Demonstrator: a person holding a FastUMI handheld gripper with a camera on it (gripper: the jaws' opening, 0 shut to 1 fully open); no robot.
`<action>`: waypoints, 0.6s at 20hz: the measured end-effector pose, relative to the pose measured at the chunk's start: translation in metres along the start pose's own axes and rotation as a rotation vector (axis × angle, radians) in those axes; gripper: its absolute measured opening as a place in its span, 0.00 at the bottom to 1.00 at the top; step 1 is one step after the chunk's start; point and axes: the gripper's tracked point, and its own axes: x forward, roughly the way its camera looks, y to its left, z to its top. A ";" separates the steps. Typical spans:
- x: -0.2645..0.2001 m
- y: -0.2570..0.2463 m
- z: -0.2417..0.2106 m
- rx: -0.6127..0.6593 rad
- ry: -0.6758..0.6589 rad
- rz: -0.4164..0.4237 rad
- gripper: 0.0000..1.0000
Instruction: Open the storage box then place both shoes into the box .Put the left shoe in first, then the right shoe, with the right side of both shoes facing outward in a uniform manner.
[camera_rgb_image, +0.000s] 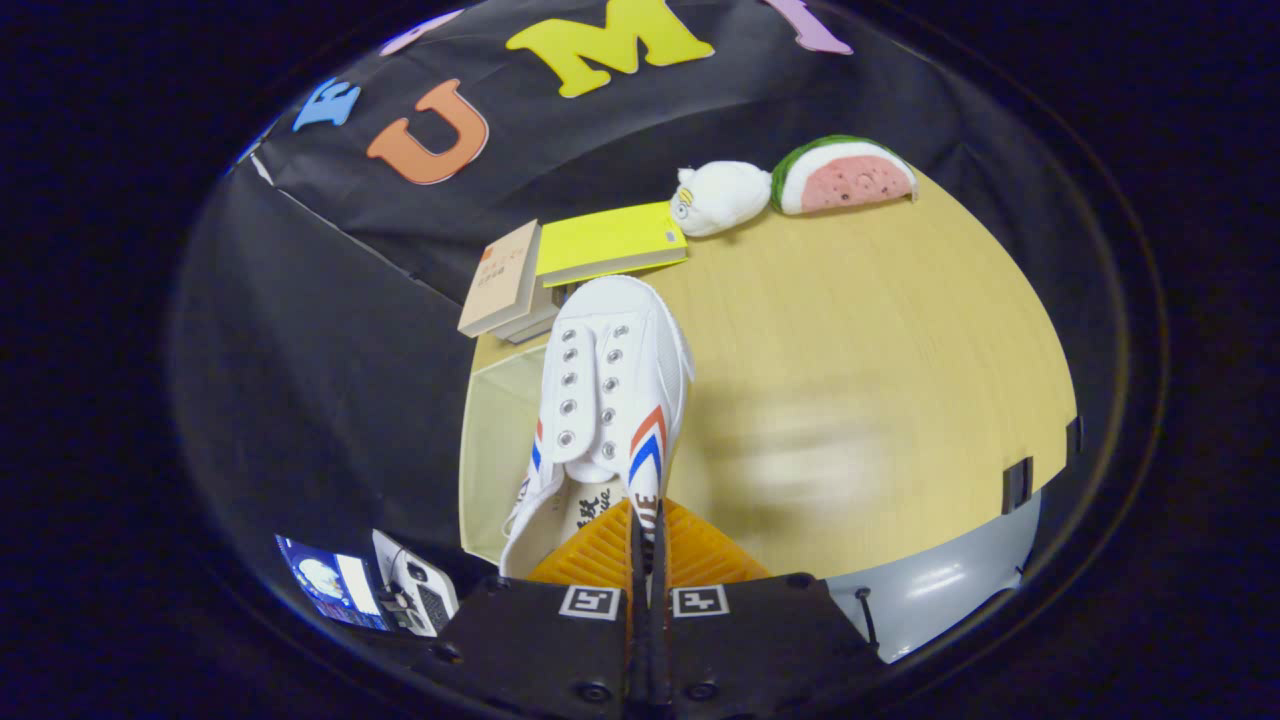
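1. A white canvas low-top shoe with red and blue stripes on its sides and metal eyelets (608, 400) is held at its heel end by the gripper (646, 530). Its toe points away, reaching out beyond the fingertips toward the books.
2. The gripper's two ribbed fingers (590, 555) are pressed almost together, pinching the edge of the shoe's collar beside the striped side. It is clenched on the shoe.
3. The shoe appears lifted above the pale wooden tabletop (900, 330), with a soft shadow beneath and to one side of it. Whether any part touches the table cannot be told.
4. A pale, blurred patch (810, 455) lies on the table just beside the shoe. It is too smeared to identify.
5. Under the shoe's other side, a translucent pale panel (495, 450) sits at the table's edge. Whether this is part of a container, and what it holds, cannot be told.
6. Beyond the toe lie a tan book (500, 280) and a yellow flat book (610, 242), close together.
7. Farther back, a white plush toy (722, 197) sits just beside a plush watermelon slice (845, 177), near the black cloth wall (330, 350).
8. Low beside the gripper body, a laptop with a lit screen (365, 590) is seen.
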 end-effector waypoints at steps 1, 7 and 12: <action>0.006 0.018 0.000 -0.005 -0.010 -0.014 0.05; 0.061 0.078 -0.014 0.011 -0.023 -0.085 0.05; 0.110 0.071 -0.035 0.026 0.003 -0.170 0.05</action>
